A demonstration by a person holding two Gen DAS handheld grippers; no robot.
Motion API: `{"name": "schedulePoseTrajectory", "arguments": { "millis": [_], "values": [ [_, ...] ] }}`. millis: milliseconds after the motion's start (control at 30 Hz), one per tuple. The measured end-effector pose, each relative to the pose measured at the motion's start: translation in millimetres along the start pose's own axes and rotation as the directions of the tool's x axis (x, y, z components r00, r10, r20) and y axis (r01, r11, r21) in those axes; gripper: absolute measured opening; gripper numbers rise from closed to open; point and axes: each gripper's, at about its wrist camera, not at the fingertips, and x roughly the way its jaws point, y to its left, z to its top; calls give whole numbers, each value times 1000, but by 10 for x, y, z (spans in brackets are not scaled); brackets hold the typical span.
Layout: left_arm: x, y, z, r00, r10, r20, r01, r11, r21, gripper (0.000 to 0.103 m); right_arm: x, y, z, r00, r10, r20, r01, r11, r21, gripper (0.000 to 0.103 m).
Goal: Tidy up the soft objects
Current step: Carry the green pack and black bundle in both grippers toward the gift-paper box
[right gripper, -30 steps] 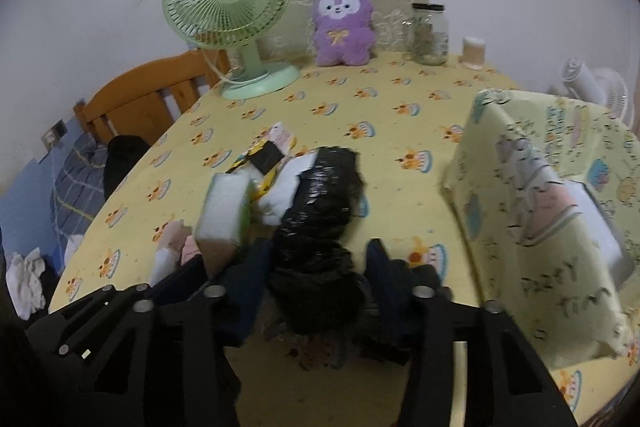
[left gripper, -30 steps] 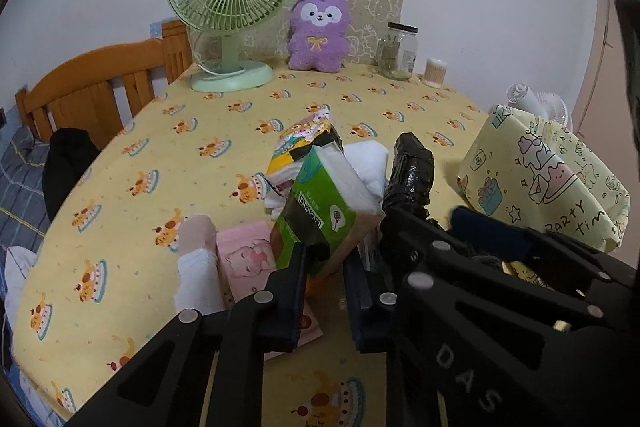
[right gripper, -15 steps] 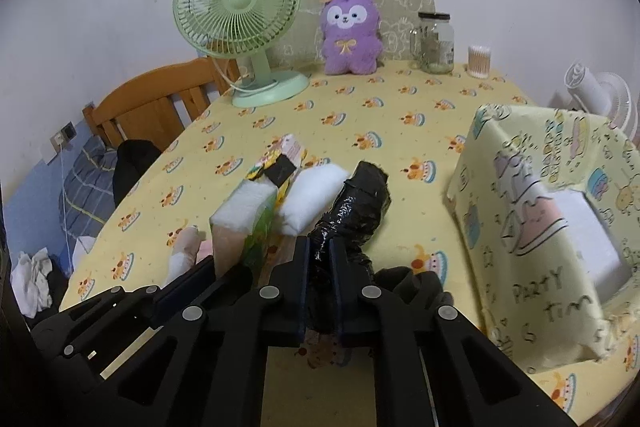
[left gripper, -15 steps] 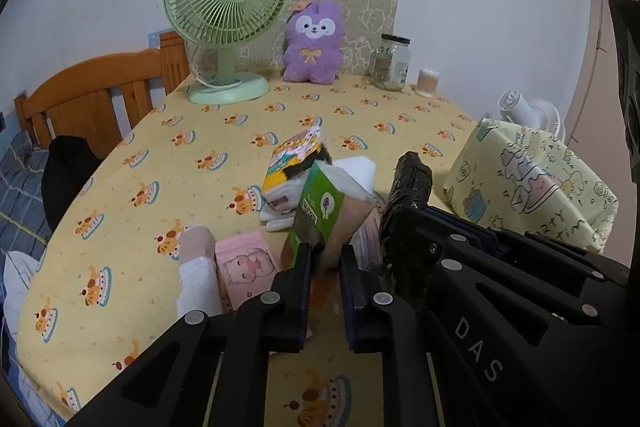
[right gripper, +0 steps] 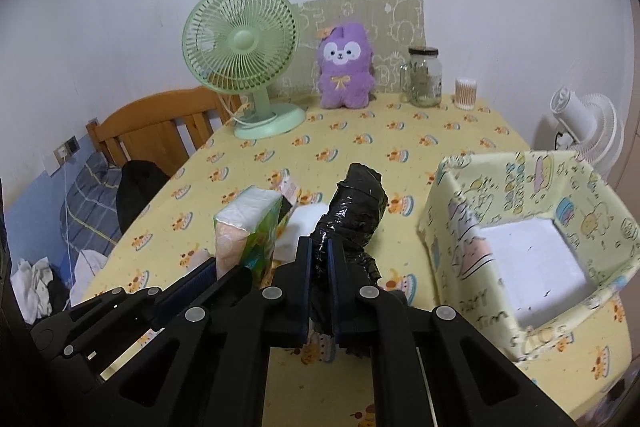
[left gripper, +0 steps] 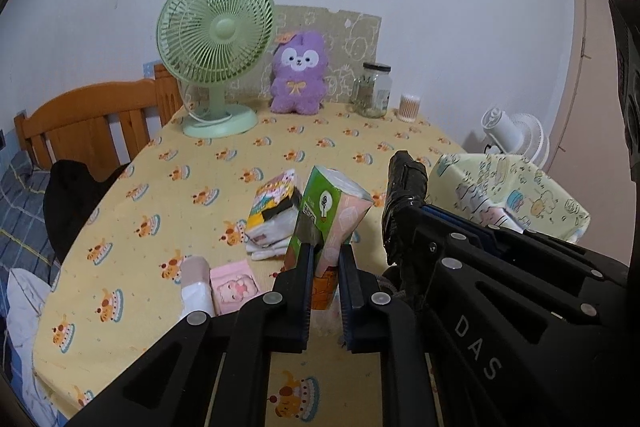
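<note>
My left gripper (left gripper: 325, 255) is shut on the lower end of a green tissue pack (left gripper: 328, 223), which is held upright above the yellow tablecloth (left gripper: 160, 227). Beside it, my right gripper (right gripper: 319, 247) is shut on a black plastic-wrapped bundle (right gripper: 356, 203) that points away from me. The tissue pack (right gripper: 248, 231) also shows at the left of the right wrist view. On the cloth lie a colourful packet (left gripper: 274, 197), white folded cloth (left gripper: 268, 239), a pink packet (left gripper: 234, 287) and a rolled sock (left gripper: 196, 287). A purple plush (left gripper: 298, 75) sits at the back.
A cartoon-print fabric box (right gripper: 452, 219) with a white bottom stands open at the right. At the back are a green fan (left gripper: 216, 27), a glass jar (left gripper: 374, 89) and a cotton-swab tub (left gripper: 410, 107). A wooden headboard (left gripper: 92, 123) and bedding lie left of the table.
The right jaws, wide around the black bundle a second ago, have shut on it. The left jaws tightened on the tissue pack. Both grippers have risen with their objects.
</note>
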Motion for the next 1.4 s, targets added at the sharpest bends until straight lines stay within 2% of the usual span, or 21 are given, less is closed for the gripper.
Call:
{"name": "schedulePoseTrajectory", "arguments": {
  "millis": [700, 1400],
  "values": [
    [-222, -265, 335, 998, 1, 57, -3, 999, 36, 10, -433, -141, 338, 996, -42, 73, 43, 999, -6, 10],
    [-65, -942, 481, 996, -52, 76, 45, 995, 88, 10, -625, -851, 444, 987, -110, 115, 108, 994, 17, 10]
  ]
}}
